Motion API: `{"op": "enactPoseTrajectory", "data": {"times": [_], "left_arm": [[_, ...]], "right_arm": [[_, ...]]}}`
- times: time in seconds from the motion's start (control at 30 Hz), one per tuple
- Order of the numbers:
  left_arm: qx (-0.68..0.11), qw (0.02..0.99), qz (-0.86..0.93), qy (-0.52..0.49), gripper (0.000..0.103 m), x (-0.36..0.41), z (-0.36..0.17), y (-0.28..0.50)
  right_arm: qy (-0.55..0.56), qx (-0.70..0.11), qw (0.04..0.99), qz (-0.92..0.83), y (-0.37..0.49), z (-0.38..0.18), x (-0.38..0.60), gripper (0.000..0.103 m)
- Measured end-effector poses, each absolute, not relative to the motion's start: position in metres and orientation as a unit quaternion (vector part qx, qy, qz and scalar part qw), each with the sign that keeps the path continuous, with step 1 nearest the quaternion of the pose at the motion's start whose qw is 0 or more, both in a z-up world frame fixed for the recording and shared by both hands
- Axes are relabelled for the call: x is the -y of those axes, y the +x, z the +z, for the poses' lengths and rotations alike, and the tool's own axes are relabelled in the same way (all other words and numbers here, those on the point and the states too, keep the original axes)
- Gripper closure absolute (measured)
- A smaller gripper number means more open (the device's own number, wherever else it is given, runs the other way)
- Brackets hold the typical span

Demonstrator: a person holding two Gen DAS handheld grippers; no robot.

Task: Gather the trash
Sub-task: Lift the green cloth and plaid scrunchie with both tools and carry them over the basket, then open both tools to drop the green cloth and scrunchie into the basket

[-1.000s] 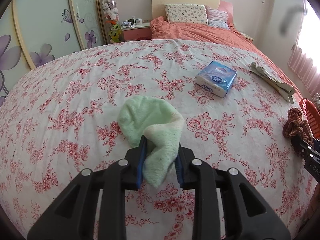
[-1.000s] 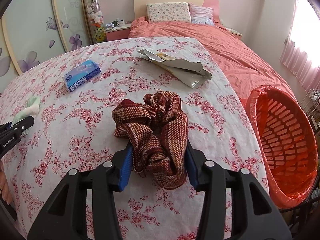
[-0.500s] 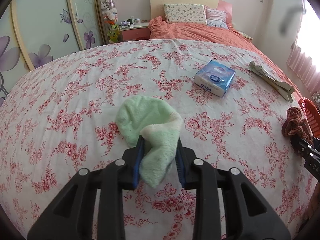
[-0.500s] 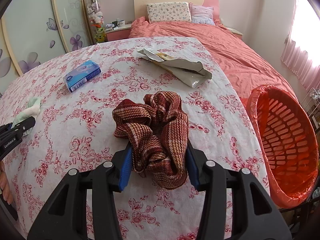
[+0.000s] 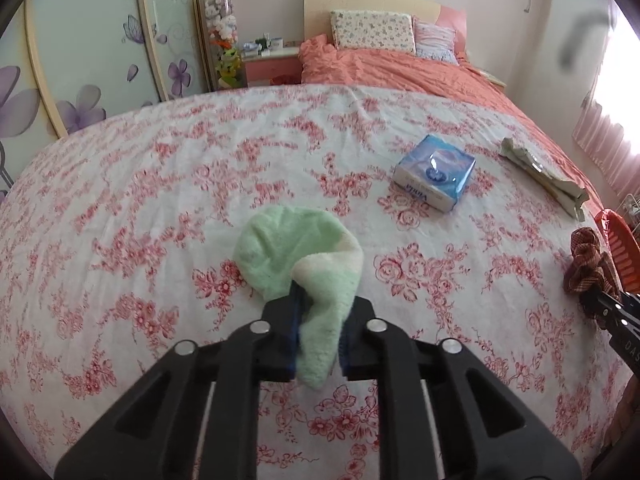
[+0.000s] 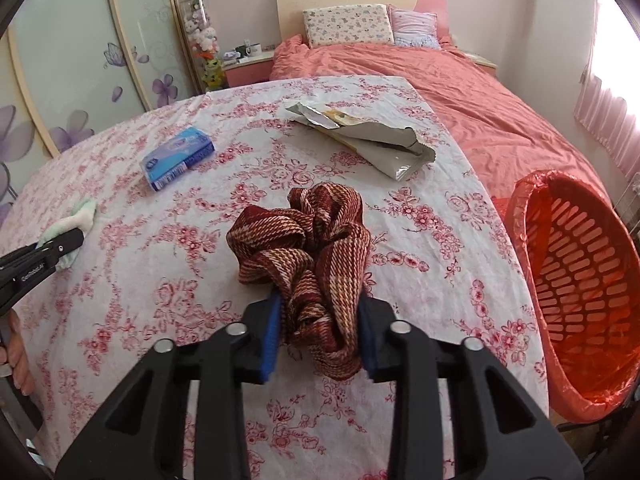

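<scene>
The left claw [image 5: 318, 336] is closing on a fluffy pale-green cloth with a cream edge [image 5: 298, 254], its folded tail pinched between the blue pads. The right claw [image 6: 318, 338] is closing on a crumpled maroon-and-tan plaid fabric scrunchie [image 6: 308, 248] (bunched in loops). Both lie on the rose-printed table [image 6: 420, 248], beside an orange slotted plastic basket [image 6: 576, 280].

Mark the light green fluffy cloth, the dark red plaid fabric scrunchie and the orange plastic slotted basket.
light green fluffy cloth [image 5: 288, 254]: left wrist view, on its broad upper fold.
dark red plaid fabric scrunchie [image 6: 316, 248]: right wrist view, on its bunched middle.
orange plastic slotted basket [image 6: 576, 280]: right wrist view, on its inner wall.
</scene>
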State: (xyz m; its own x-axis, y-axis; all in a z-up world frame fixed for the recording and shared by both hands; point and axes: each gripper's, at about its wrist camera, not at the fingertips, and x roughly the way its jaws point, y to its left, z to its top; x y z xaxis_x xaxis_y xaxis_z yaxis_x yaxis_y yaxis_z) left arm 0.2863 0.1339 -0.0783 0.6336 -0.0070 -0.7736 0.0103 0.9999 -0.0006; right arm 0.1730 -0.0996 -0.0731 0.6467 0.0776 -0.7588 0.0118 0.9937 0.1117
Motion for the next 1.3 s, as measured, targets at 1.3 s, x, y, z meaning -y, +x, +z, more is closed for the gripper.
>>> {"op": "enactPoseTrajectory", "data": {"times": [1.3], "left_arm": [[-0.357,0.865,-0.352,0.036,0.089,0.203,0.005,0.219]], "right_arm": [[0.212,-0.323,0.911,-0.144,0.089,-0.019,0.325,0.074]]}}
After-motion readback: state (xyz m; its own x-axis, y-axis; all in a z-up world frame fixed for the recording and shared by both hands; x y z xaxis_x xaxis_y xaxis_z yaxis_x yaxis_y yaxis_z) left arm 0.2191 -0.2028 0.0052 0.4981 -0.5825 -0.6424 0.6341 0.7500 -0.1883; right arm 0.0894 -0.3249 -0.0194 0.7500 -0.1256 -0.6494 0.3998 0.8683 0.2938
